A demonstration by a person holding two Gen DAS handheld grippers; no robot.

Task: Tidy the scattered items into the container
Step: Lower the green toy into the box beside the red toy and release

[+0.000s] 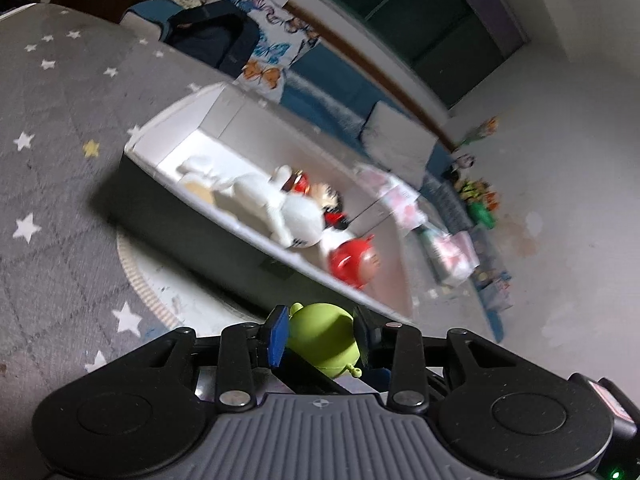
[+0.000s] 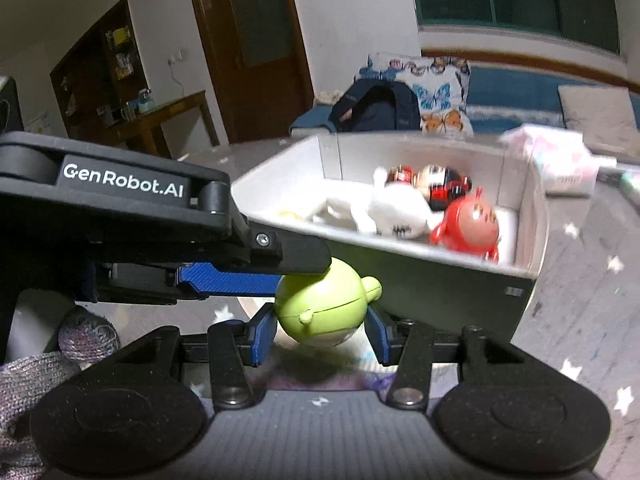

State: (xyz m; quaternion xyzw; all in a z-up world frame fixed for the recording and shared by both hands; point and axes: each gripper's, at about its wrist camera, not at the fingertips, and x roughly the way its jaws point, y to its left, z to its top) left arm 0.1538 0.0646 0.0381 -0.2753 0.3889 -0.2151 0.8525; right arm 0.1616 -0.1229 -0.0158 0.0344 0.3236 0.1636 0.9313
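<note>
Both grippers close around one small green toy [image 2: 325, 306]. From the right wrist view, the right gripper [image 2: 322, 330] has its blue pads [image 2: 264, 332] pressed against the toy's two sides, gripping it. The left gripper [image 2: 280, 268] reaches in from the left with one finger lying across the top of the toy. From the left wrist view, the same green toy [image 1: 322, 338] sits between the left gripper's [image 1: 322, 334] pads [image 1: 278, 334], touching them, so it too grips the toy. Each gripper tilts downward towards the white container [image 2: 420, 280], which stands just beyond the toy on a grey star-patterned mat [image 1: 60, 120]. Inside lie a white plush [image 2: 394, 210], a red round toy [image 2: 468, 228] and a red-and-black figure [image 2: 436, 182]. Only the right wrist view shows a knitted sleeve [image 2: 24, 380] and a wooden door [image 2: 248, 40]; only the left shows a heap of small things [image 1: 476, 200] on the floor.
</note>
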